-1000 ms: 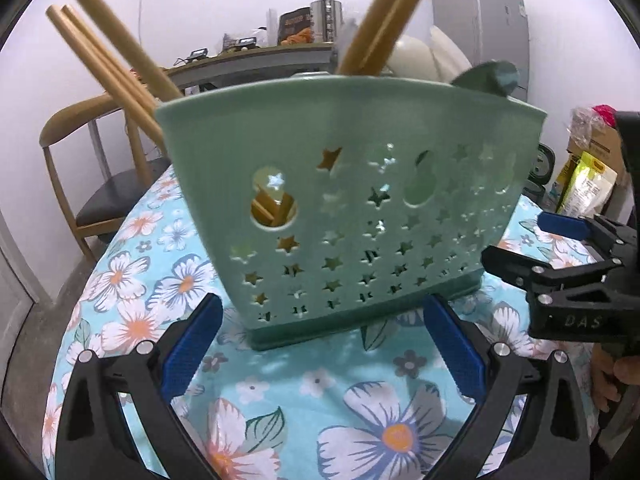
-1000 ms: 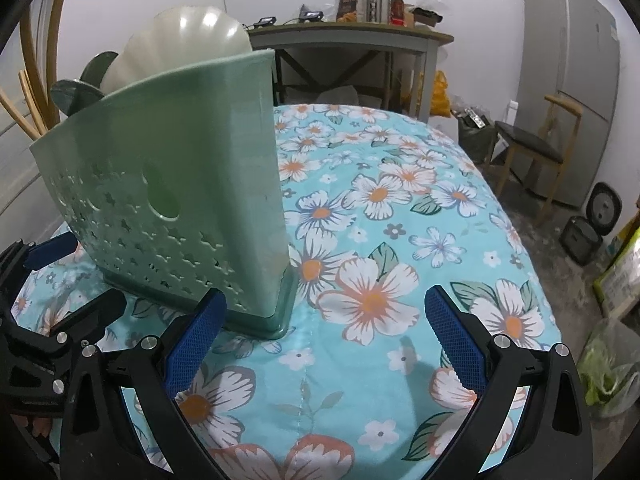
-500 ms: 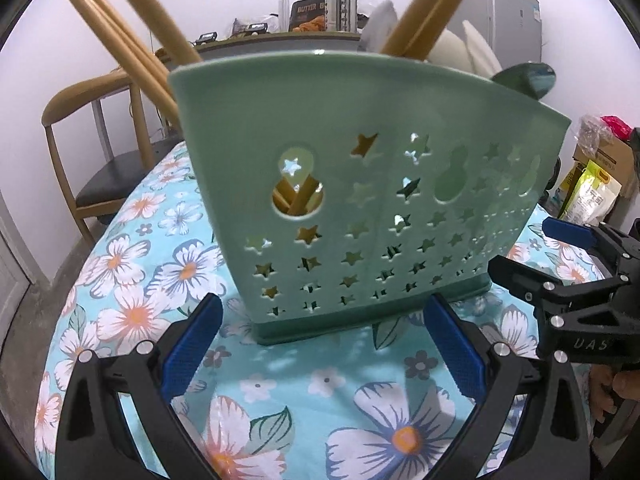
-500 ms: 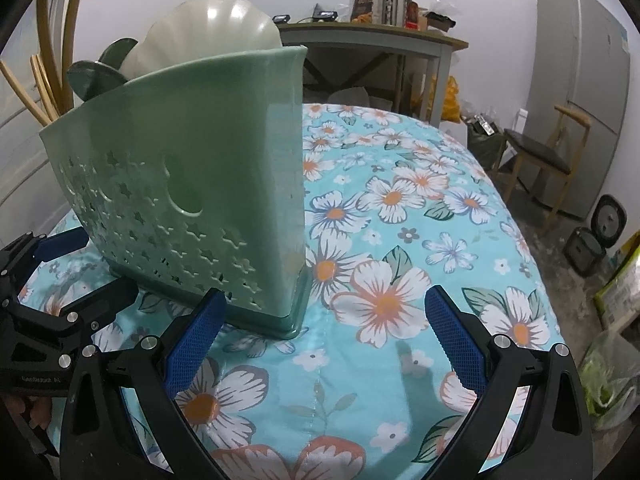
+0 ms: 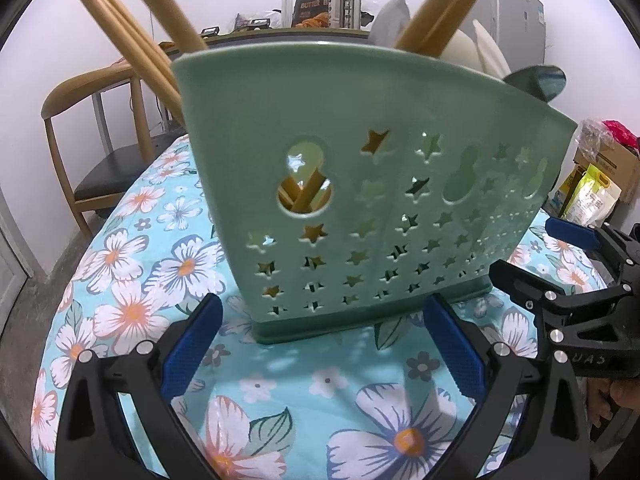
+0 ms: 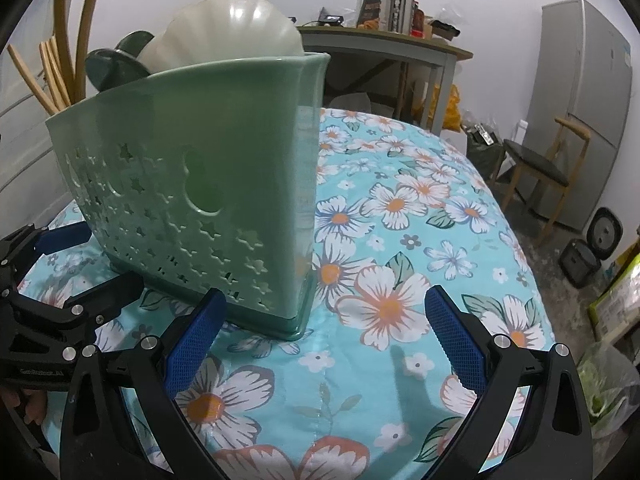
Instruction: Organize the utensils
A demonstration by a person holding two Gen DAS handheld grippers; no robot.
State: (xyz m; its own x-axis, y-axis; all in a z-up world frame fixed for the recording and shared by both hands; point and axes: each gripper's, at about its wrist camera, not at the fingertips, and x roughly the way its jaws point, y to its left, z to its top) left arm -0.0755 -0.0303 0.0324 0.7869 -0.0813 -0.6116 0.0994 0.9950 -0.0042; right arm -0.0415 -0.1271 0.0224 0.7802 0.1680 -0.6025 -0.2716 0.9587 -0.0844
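A green plastic utensil holder (image 5: 360,184) with star-shaped holes stands upright on the floral tablecloth (image 5: 132,304). Wooden chopsticks (image 5: 120,40) lean out of its left compartment, and more wooden sticks (image 5: 436,12) rise near the middle. White spoons (image 6: 224,36) and a dark green spoon (image 6: 112,64) stick out of its other end. My left gripper (image 5: 324,344) is open just in front of the holder's base, with nothing between its fingers. My right gripper (image 6: 324,340) is open at the holder's end corner (image 6: 300,320), empty. Each gripper shows in the other's view.
A wooden chair (image 5: 92,128) stands behind the table on the left. A side table (image 6: 384,52) with tins and boxes is against the back wall. A grey fridge (image 6: 584,108), another chair (image 6: 540,168) and bags (image 5: 592,192) on the floor lie to the right.
Both grippers have moved closer to the holder, which now looms larger in both views. Neither gripper changed its opening.
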